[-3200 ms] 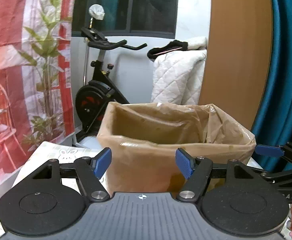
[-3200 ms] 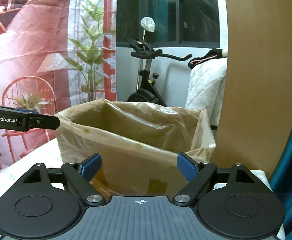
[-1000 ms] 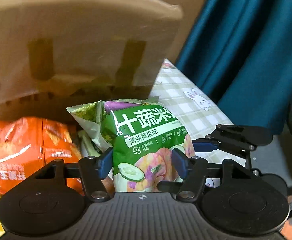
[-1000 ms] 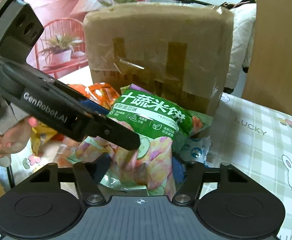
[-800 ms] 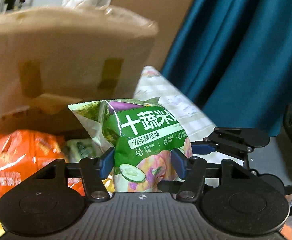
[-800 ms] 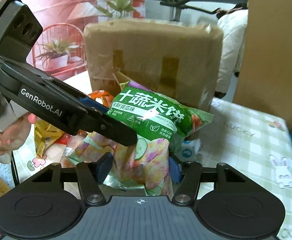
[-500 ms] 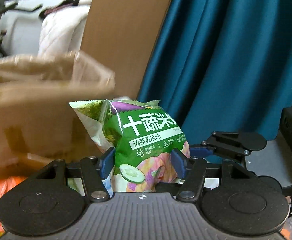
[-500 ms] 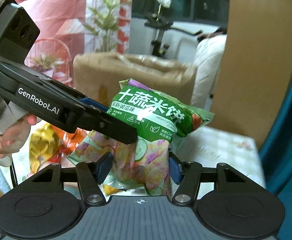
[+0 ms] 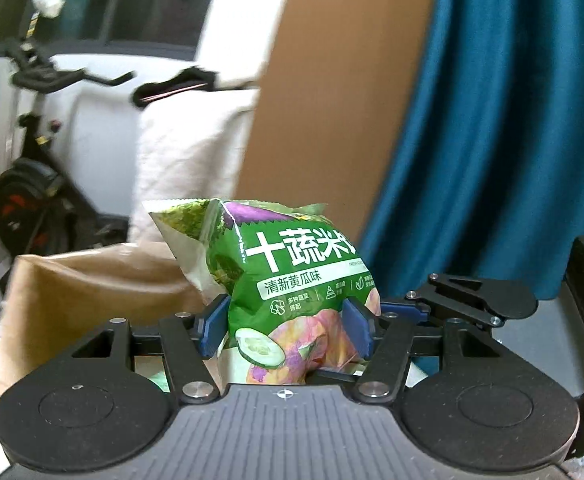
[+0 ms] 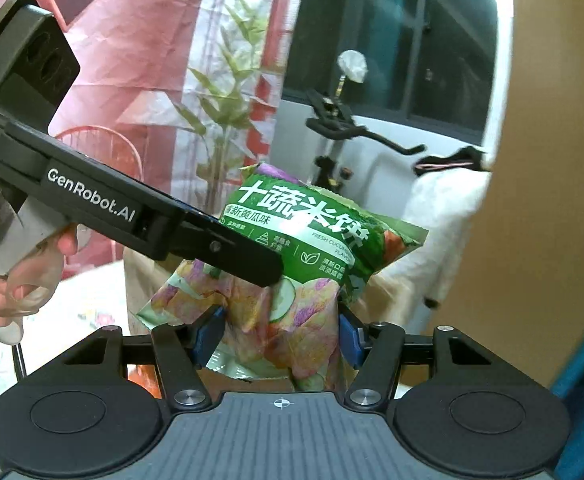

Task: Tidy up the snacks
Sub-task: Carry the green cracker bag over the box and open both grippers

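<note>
Both grippers clamp one green snack bag (image 9: 292, 280) from opposite sides. The left gripper (image 9: 286, 326) pinches its lower part between blue pads (image 9: 214, 326); the right gripper (image 10: 278, 338) squeezes the crumpled bottom. The bag hangs in the air, near the brown box (image 9: 92, 284) behind it.

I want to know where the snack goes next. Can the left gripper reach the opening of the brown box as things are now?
Probably yes. The left gripper, shut on the green snack bag together with the right gripper, is above the brown box. Nothing shows between them, though the box opening is hardly seen.
</note>
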Demonstrator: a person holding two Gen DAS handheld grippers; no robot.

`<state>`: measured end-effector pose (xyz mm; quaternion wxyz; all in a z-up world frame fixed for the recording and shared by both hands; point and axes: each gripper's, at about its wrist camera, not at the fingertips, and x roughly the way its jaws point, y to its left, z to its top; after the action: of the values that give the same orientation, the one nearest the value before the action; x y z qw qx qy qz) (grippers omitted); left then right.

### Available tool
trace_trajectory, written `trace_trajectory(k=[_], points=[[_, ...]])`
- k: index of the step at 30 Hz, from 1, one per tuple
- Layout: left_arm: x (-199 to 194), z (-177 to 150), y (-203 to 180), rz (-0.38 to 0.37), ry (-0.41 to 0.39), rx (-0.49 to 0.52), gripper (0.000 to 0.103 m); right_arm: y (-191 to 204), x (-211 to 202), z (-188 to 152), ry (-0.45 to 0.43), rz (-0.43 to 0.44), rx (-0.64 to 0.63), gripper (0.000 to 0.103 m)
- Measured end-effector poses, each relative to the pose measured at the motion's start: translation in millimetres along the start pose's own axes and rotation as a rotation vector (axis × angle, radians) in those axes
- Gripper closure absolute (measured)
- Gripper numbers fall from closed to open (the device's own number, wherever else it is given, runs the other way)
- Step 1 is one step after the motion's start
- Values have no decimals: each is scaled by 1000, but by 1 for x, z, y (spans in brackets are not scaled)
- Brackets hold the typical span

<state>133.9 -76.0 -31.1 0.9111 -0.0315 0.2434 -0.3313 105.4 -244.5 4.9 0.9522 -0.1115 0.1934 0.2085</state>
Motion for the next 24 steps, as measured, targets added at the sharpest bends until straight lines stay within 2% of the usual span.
trace_trajectory(k=[6,12,15,17,19,23,24], points=[[12,20,51,107,29,-77,39,14,74,26,59,73,54,47],[28,18,74,181,90,-134,39,13,125,22,136,109,118,44],[28,15,79,225,109,-147,38,10,137,16,155,84,165,43],[23,13,83,240,103,-161,36,11,136,11,157,68,171,36],[12,9,89,247,77,-160,32,12,127,7,126,64,165,22],[-10,6,87,300,21,-135,29,14,102,-1,69,37,146,11],[-14,7,86,307,8,-133,27,14,95,-2,56,36,154,5]])
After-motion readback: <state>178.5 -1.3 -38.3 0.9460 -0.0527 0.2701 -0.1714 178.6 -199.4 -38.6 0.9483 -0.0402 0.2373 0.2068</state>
